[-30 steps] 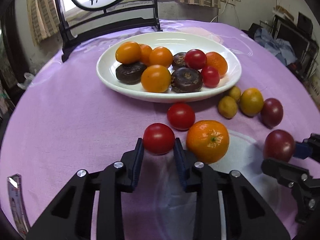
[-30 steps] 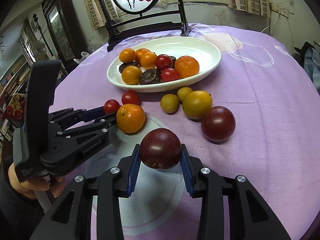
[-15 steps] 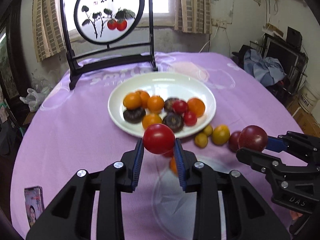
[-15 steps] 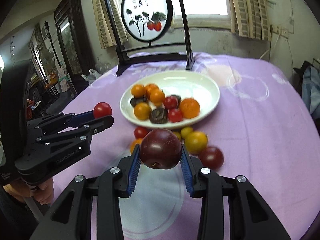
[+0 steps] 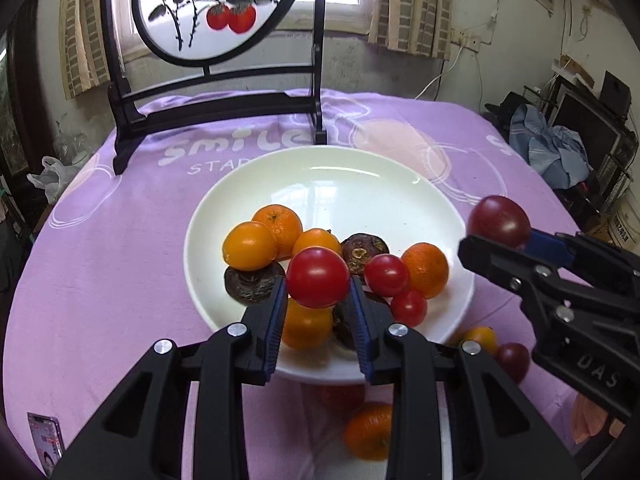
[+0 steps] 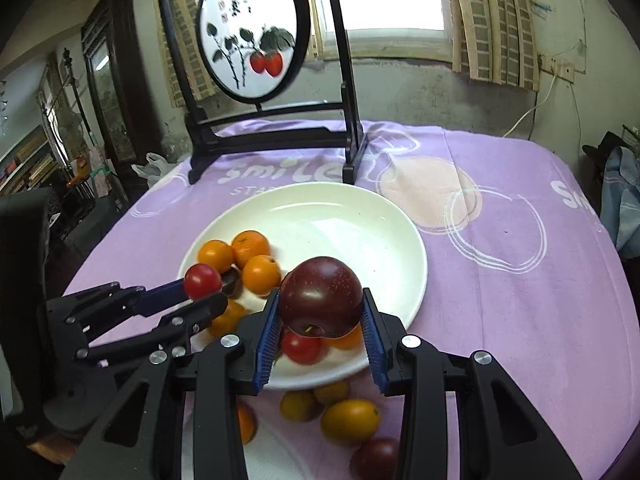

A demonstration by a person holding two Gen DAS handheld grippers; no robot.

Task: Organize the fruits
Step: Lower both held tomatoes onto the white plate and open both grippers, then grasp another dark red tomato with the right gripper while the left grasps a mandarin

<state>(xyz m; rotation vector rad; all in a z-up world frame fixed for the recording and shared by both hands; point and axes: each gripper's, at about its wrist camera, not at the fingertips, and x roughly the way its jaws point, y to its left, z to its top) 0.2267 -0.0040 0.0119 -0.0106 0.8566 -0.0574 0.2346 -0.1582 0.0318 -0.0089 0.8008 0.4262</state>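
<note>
your left gripper (image 5: 318, 300) is clamped on a red tomato (image 5: 318, 277), held over the near part of the white plate (image 5: 400, 196). your right gripper (image 6: 320, 332) grips a dark plum (image 6: 320, 297), pads tight on both sides, above the plate's near right rim.

progress, judged: well past halfway. two fruits are in transit and not yet released.

plate contents: orange citrus fruits (image 5: 250, 245), dark brown wrinkled fruits (image 5: 364, 249), two small tomatoes (image 5: 386, 275), all bunched at the near side; the far half is bare.

still loose on the purple cloth (image 6: 500, 280) just in front of the plate: a mandarin (image 5: 368, 431), yellowish fruits (image 6: 350, 421), another dark plum (image 6: 376, 458) and one reddish fruit partly hidden behind your left gripper.
</note>
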